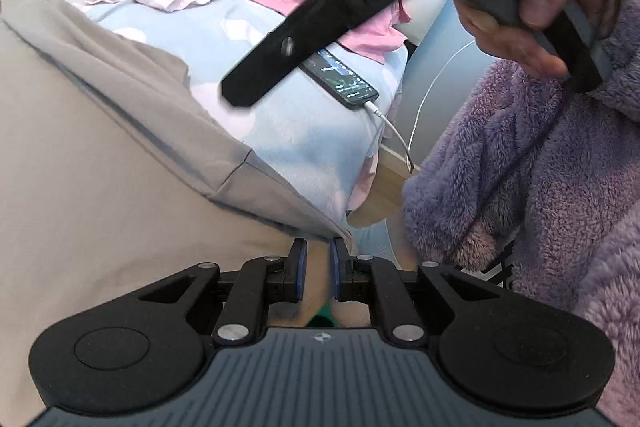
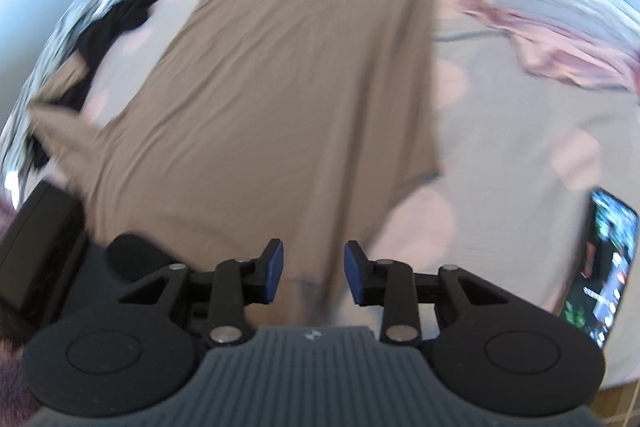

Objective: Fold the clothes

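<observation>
Tan shirt (image 2: 288, 99) spread on the bed (image 2: 500, 147), centre to 12 o'clock; left gripper (image 1: 318, 267) nearly closed on its hem, right gripper (image 2: 314, 273) wide open, empty: pinch the hem before lifting evenly.

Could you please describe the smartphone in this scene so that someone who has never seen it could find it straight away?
Start from the bed, with its pale sheet dotted pink, and the big tan garment spread across it. The smartphone lies flat near the bed's edge, apart from that garment. It is the only dark, glossy thing there, screen lit, with a white cable plugged into its end.
</observation>
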{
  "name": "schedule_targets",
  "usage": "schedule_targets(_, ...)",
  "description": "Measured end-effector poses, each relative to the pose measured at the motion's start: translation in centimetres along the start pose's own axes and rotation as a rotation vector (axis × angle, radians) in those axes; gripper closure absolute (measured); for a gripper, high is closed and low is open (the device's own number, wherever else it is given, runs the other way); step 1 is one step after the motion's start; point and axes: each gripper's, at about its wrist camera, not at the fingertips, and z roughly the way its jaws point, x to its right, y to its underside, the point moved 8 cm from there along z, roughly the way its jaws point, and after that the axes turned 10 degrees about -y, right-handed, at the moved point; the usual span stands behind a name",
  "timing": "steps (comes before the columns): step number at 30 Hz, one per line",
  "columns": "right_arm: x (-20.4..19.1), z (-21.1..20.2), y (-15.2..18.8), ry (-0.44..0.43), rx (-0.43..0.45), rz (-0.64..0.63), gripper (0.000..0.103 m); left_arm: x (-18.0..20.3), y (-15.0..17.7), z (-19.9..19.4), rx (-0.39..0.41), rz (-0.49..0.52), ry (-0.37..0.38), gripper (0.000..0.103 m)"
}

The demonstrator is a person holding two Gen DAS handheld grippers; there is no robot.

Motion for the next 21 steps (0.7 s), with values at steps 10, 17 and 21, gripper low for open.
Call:
schedule_targets(10,-1.9,3.3,2.1,-0.058,-0.081,-0.092,0.083,-0.8,-0.3,-2.7,-0.061,-0.069,-0.111,0.083)
schedule_targets(17,-2.2,6.1,3.1,-0.123,-0.143,-0.078,0.083,-4.6,-1.2,-5.4,-0.006,-0.204,-0.235,0.075)
schedule_targets(21,-1.6,4.0,2.7,-0.083,-0.103,-0.083,0.079,-6.6,-2.1,-5.4,0.026,-0.294,-0.277,0.075)
